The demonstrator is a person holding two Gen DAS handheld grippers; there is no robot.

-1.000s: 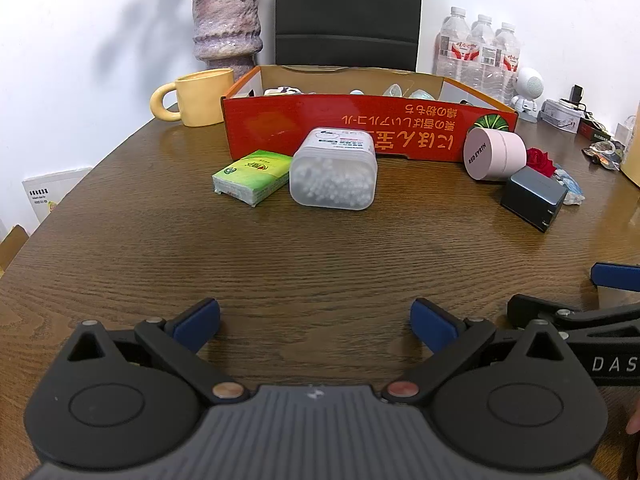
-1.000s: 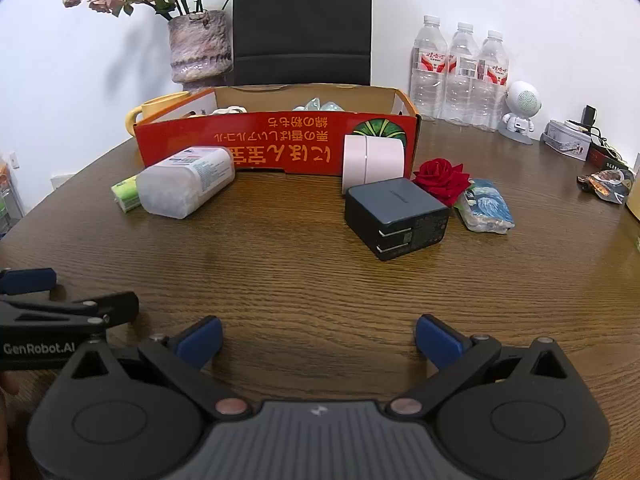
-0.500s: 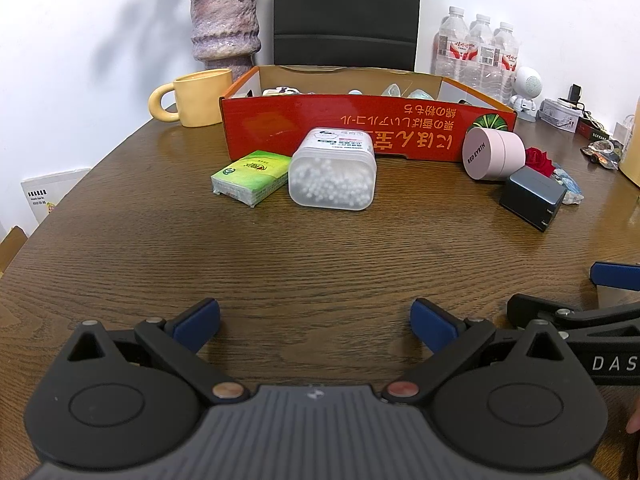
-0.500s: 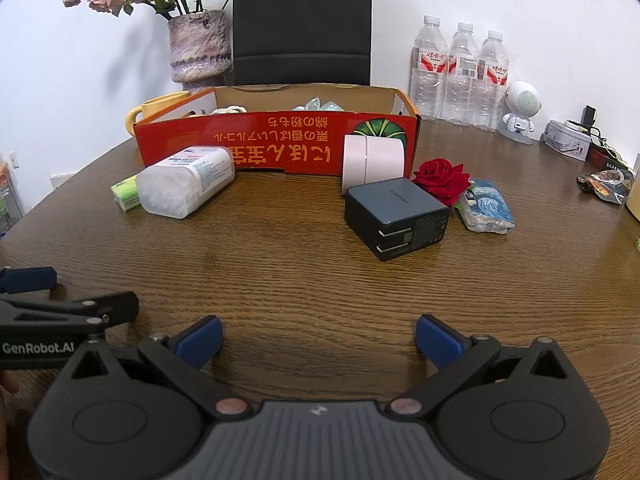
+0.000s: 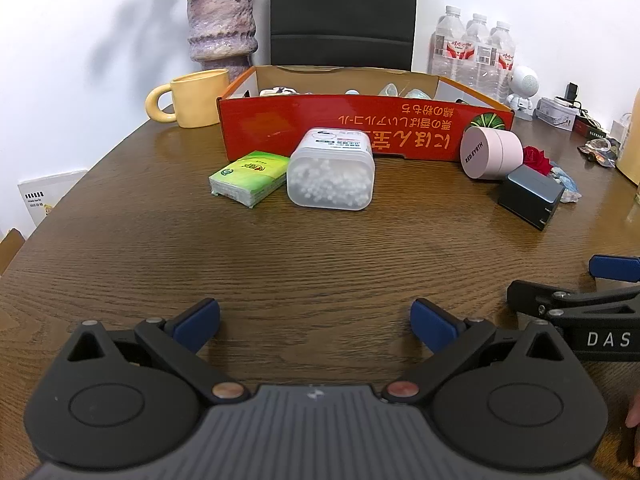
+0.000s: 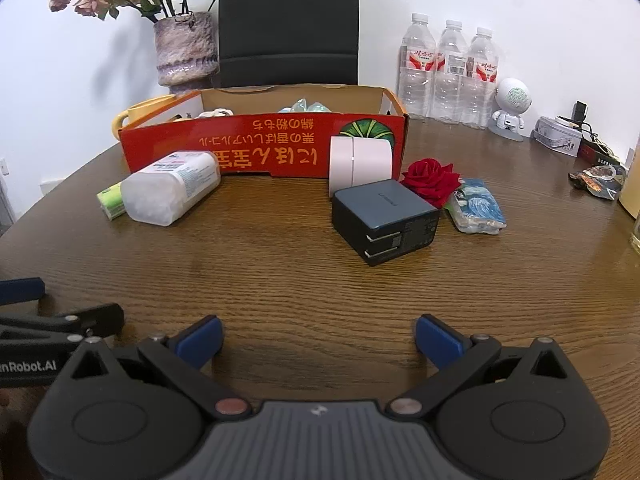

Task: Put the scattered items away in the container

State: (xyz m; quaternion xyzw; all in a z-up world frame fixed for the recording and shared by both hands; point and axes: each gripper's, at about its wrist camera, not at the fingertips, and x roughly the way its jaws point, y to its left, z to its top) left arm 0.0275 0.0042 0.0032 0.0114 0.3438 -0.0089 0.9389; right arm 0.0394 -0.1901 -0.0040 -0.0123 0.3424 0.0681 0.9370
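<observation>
Both hand-held grippers, left (image 5: 315, 320) and right (image 6: 319, 338), hover low over the wooden worktop (image 6: 280, 272) with jaws spread wide and empty. Well ahead of the right one lies the dark charger (image 6: 383, 220), prongs facing the camera, beside the pink cylinder (image 6: 360, 160). The cotton-swab box (image 5: 331, 174) lies on its side, long axis toward the red cardboard box (image 5: 360, 132).

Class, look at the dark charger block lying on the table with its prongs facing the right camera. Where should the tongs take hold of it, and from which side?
Grip the charger across its two flat side faces, coming from above with the open right tongs. It lies flat with its top face clear; the prongs stick out in front, and the pink tube and rose crowd its back.
</observation>
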